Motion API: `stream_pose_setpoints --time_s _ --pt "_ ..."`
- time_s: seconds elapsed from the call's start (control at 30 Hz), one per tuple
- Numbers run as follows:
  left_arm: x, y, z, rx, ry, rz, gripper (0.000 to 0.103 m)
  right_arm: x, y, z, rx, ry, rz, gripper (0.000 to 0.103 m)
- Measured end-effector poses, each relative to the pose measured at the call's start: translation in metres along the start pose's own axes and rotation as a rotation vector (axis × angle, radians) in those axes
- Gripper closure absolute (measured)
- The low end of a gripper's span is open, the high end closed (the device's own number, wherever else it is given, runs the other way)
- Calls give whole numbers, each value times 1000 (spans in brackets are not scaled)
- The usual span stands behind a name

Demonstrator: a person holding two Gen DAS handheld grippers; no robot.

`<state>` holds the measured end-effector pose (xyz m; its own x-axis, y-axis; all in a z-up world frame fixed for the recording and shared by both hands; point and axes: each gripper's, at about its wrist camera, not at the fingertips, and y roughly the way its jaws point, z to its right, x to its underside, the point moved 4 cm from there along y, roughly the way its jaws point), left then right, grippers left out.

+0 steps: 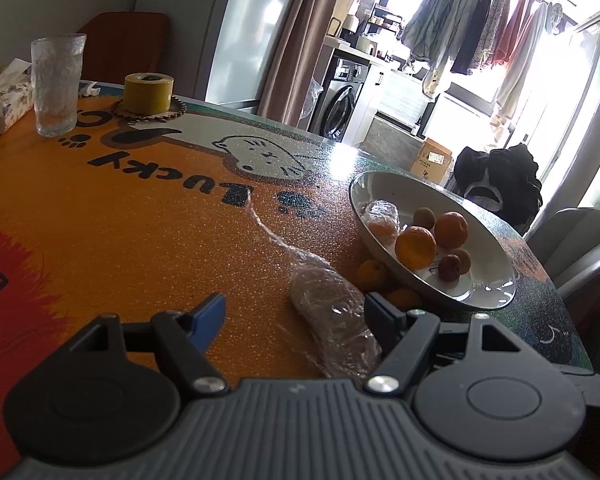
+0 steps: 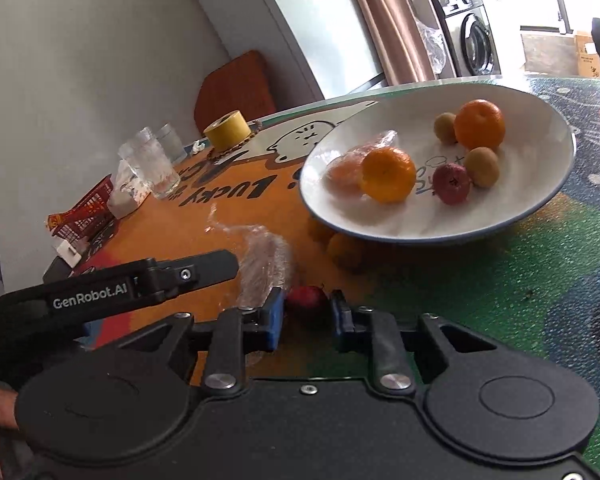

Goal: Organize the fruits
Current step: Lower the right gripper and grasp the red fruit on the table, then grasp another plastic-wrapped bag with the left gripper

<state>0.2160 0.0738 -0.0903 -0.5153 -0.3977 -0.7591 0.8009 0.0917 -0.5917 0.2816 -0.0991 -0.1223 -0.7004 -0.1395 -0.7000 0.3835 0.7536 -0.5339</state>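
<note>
Fruit sits mostly in the white bowl point(image 1: 496, 256) at the right of the left wrist view: 2 oranges point(image 1: 416, 247), a small red fruit point(image 1: 449, 267), 2 brownish round fruits point(image 1: 424, 218) and a plastic-wrapped orange piece point(image 1: 382, 220), while more oranges point(image 1: 372, 274) lie on the printed tablecloth point(image 1: 140, 240) just beside and partly under the bowl's near rim. The left gripper point(image 1: 296, 308) hangs low over the cloth with its fingers spread wide and nothing between them; a plastic-wrapped brown bundle point(image 1: 332, 312) lies on the cloth touching the inner side of its right finger. Farther back stand a textured glass point(image 1: 58, 84), a roll of yellow tape point(image 1: 148, 94) on a beaded coaster and a tissue box point(image 1: 4, 100). From the right wrist view, the right gripper point(image 2: 306, 312) sits on the table with a small red fruit point(image 2: 306, 298) between its blue pads, jaws narrowed around it; whether the pads actually press on it I cannot tell. The left gripper's black finger point(image 2: 204, 270) reaches in from the left, near the wrapped bundle point(image 2: 266, 264). The bowl point(image 2: 540, 128) lies beyond, holding 2 oranges point(image 2: 388, 176), a red fruit point(image 2: 451, 184), 2 brownish fruits point(image 2: 482, 166) and the wrapped piece point(image 2: 346, 174), with 2 loose oranges point(image 2: 346, 250) tucked under its near rim
</note>
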Motion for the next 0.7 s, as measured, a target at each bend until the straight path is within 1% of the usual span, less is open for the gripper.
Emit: stream_pose_setpoints --time_s 0.13,0.33,0.57,0.63,0.67,0.7 --pt "1 -1 3 9 4 -2 28 1 -3 -6 0 -12 -1 80" --pt "5 3 15 33 25 -20 28 0 -14 0 35 -13 23 80" --pt "9 18 30 15 63 -34 28 1 -27 15 77 8 42 80" --pt "11 22 34 5 76 -41 31 0 -32 20 90 10 49 80" --pt "12 26 37 -2 82 -50 35 0 -33 22 95 11 52 80" --pt "13 27 38 -11 91 -46 35 -1 -35 24 100 13 54 80"
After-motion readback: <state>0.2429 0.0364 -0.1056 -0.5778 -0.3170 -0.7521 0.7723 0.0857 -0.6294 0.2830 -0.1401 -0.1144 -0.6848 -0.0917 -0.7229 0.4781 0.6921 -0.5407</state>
